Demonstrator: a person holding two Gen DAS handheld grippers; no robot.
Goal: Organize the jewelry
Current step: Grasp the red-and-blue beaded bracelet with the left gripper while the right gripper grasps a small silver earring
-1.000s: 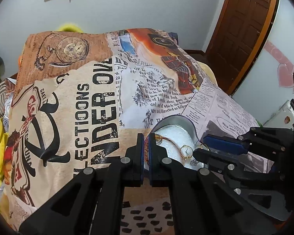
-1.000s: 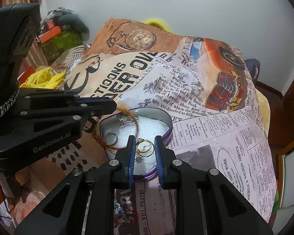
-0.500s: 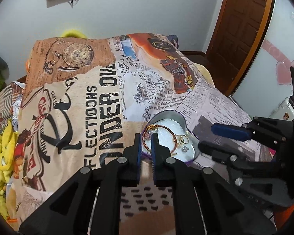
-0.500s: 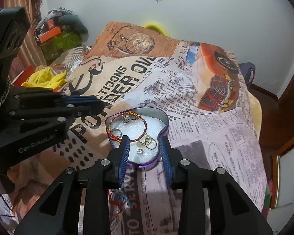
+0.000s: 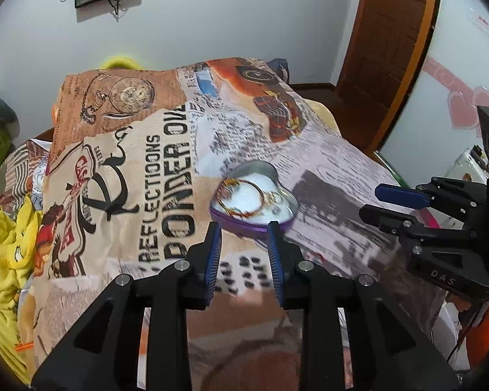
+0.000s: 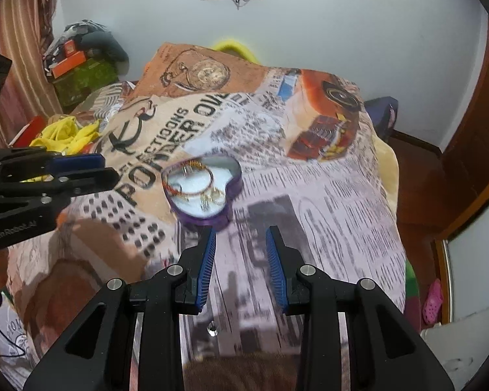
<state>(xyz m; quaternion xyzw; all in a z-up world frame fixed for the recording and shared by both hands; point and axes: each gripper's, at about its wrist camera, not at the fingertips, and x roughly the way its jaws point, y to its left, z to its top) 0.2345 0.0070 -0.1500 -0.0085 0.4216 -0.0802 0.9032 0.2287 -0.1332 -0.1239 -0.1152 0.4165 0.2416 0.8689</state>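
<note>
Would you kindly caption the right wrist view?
Open right gripper hovers before purple heart-shaped tin holding red-gold bangle on newspaper-print bedspread.

The printed blanket [image 5: 166, 169] carries the largest lettering: in the left wrist view, bold black capitals read "REFLECTIOONS" in one line and "PONDER OV", cut off by a paler patch, in the line beside it. The right wrist view shows the same words only partly, as "ECTIOONS" and "PONDER OV". The fine newspaper-style print elsewhere on the blanket is too small and blurred to read. The left gripper [image 6: 107, 167], seen from the right wrist, bears "GenRobot.AI" in pale letters on its black body. The right gripper [image 5: 370, 202], seen from the left wrist, shows "DAS" on its black housing.
</note>
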